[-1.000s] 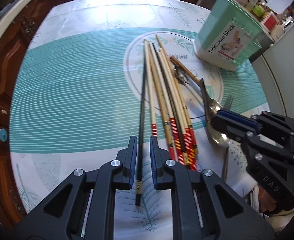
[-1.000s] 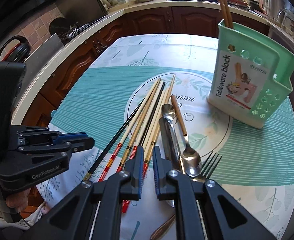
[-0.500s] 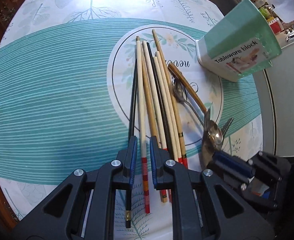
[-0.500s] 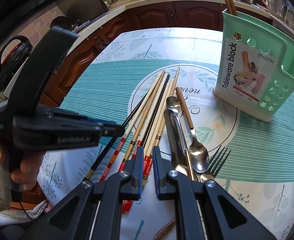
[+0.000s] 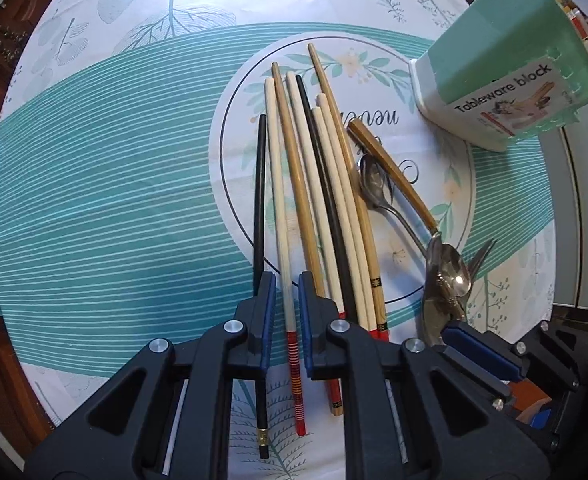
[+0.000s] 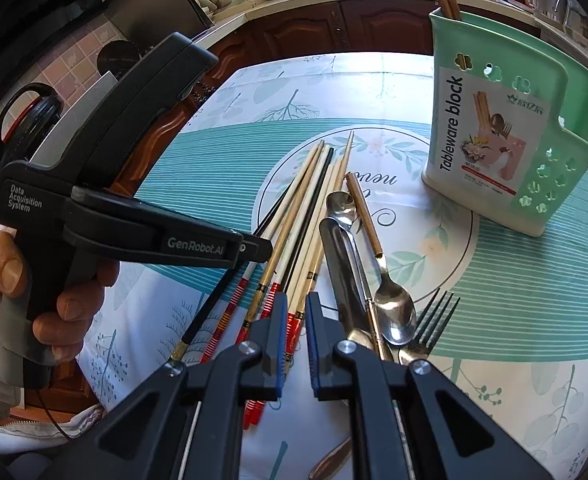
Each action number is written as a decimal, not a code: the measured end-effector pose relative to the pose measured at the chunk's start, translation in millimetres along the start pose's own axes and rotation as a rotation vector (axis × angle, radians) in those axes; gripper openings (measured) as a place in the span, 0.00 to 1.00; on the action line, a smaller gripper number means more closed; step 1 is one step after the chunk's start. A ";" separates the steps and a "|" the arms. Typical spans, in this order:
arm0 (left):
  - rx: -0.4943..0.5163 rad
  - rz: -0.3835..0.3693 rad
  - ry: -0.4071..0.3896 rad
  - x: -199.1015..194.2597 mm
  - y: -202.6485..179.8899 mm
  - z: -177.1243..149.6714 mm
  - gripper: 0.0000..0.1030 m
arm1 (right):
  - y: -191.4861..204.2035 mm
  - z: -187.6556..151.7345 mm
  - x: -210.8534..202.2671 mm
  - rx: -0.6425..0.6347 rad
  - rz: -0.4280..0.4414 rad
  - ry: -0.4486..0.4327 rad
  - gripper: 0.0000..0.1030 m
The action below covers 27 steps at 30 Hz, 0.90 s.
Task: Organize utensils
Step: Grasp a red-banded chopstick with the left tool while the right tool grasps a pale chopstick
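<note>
Two hand-held tongs hang over a round surface (image 5: 106,184) covered in a teal-striped, leaf-printed cloth. The left tongs (image 5: 282,312) point straight down over a bundle of chopsticks (image 5: 326,184) lying near the middle of the surface; their blue pads stand nearly together, a narrow gap between them, straddling a pale chopstick with a red-striped end (image 5: 282,216) without visibly pressing on it. A black chopstick (image 5: 259,200) lies just beside the bundle, on the side away from the spoons. The right tongs (image 6: 296,332), likewise almost closed and holding nothing, slant down over the red ends of the chopsticks at the near edge. Beside the bundle rest a steel spoon (image 6: 392,312), a wooden-handled spoon (image 5: 390,168), a dark fork (image 6: 434,316) and a flat steel utensil (image 6: 340,264). A mint-green holder labelled "Tableware block" (image 6: 490,128) stands upright toward the far edge, two brown sticks rising from it. A person's hand (image 6: 26,292) grips the left tool's handle.
</note>
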<state>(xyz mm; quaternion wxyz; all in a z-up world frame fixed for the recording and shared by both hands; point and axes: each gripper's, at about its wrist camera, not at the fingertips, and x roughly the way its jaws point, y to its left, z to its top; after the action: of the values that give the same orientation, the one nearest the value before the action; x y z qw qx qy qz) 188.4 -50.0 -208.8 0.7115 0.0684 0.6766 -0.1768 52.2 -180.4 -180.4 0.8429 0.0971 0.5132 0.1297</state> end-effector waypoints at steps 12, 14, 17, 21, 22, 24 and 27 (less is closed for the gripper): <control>0.032 0.123 0.039 8.5 -26.7 13.0 0.03 | 0.6 -0.8 1.7 0.002 0.005 0.000 0.09; 0.018 0.107 0.030 7.5 -24.4 12.5 0.03 | 0.5 -0.8 2.0 0.003 0.005 0.000 0.08; -0.002 0.074 0.010 1.3 -11.8 5.1 0.03 | 0.6 -0.2 1.3 0.001 0.009 -0.001 0.08; -0.032 0.015 -0.043 -20.2 2.1 -13.7 0.03 | 1.2 5.3 0.1 -0.003 0.015 0.004 0.08; -0.038 0.005 -0.058 -26.1 5.0 -16.7 0.03 | 1.3 8.0 0.4 -0.003 0.019 0.008 0.09; -0.052 -0.016 -0.089 -38.4 14.0 -25.1 0.03 | 0.6 15.1 1.8 0.008 0.035 0.023 0.09; -0.078 -0.024 -0.118 -51.2 30.7 -34.0 0.03 | 1.2 30.2 9.6 0.041 0.062 0.064 0.09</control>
<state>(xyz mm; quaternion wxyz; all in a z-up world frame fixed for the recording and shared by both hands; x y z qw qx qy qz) 166.0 -1.9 -165.2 0.7501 0.0222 0.6407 -0.1624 83.2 -177.1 -174.4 0.8195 0.1262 0.5391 0.1482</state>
